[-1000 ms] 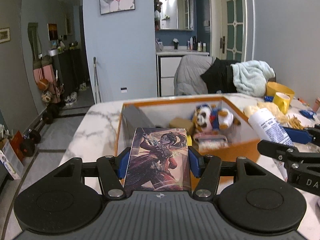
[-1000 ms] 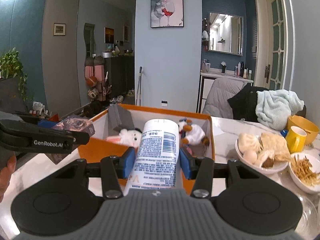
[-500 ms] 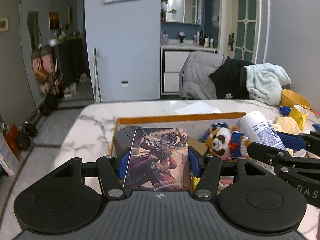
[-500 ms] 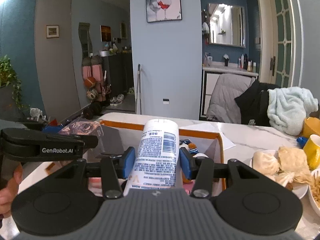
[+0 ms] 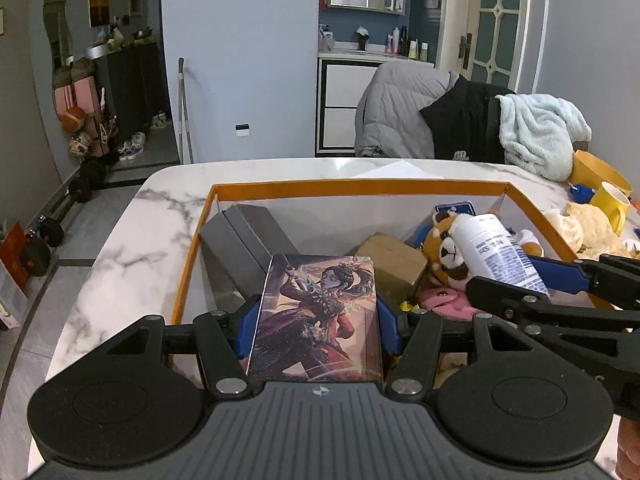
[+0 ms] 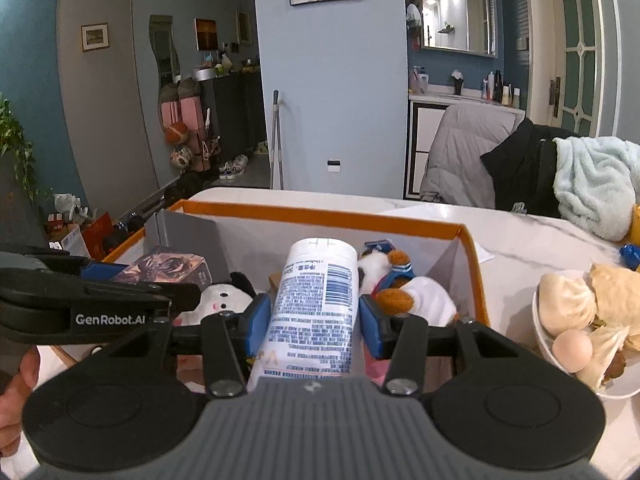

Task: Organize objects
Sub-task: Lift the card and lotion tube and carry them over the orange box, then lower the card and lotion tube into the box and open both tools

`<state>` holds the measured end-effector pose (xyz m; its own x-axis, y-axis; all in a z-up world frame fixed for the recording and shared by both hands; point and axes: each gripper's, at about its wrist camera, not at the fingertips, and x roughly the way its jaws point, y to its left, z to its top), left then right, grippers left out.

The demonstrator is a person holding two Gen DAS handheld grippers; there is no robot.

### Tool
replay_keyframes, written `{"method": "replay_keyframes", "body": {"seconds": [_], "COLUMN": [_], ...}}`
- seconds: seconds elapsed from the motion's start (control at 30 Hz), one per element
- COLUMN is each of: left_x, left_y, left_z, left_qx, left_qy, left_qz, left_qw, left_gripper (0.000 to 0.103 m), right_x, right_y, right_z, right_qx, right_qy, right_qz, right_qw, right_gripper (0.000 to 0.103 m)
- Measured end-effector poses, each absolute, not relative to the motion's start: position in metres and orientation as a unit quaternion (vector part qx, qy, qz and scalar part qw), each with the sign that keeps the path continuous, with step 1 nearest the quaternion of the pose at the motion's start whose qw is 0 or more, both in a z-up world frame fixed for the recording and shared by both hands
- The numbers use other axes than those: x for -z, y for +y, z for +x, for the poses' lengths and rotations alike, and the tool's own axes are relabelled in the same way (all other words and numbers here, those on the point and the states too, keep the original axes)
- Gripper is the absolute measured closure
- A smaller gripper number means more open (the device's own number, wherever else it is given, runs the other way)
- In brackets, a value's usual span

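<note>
The illustrated box (image 5: 316, 316) is clamped flat between the left gripper's (image 5: 316, 322) pads, held over the near left part of the orange-rimmed bin (image 5: 360, 189); the white bottle (image 6: 316, 300) is pinched in the right gripper (image 6: 310, 318) just beside it. Plush toys (image 6: 404, 292), a cardboard carton (image 5: 394, 262) and a grey case (image 5: 248, 244) already lie inside. Judged remaining: lowering and releasing both items; food dishes (image 6: 576, 320) on the marble table (image 5: 132, 248) sit outside

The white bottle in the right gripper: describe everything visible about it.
The white bottle is a smooth, plastic-looking cylinder with a flat end facing away and a label of blue fine print with a barcode. The right gripper is shut on it, blue pads pressing both sides. It points forward and tilts upward over the orange-rimmed box, above the plush toys. It does not appear to touch anything else.
</note>
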<state>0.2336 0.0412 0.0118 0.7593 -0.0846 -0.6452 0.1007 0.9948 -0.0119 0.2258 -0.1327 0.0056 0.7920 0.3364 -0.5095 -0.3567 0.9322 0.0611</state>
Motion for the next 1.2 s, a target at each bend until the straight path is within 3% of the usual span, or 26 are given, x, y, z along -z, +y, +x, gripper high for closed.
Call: {"method": "replay_keyframes", "body": {"seconds": [1.2], "left_x": [0.014], "left_y": [0.030], "left_z": [0.239], "left_qx": [0.038], "left_qy": [0.374], "left_qz": [0.028], "left_qw": [0.926], "left_gripper": [0.036], "right_x": [0.023], "right_y": [-0.133], "right_z": [0.239], "right_qx": [-0.177], "right_qy": [0.296], "right_qz": [-0.027], "right_qw": [0.938], "right_gripper": [0.053]}}
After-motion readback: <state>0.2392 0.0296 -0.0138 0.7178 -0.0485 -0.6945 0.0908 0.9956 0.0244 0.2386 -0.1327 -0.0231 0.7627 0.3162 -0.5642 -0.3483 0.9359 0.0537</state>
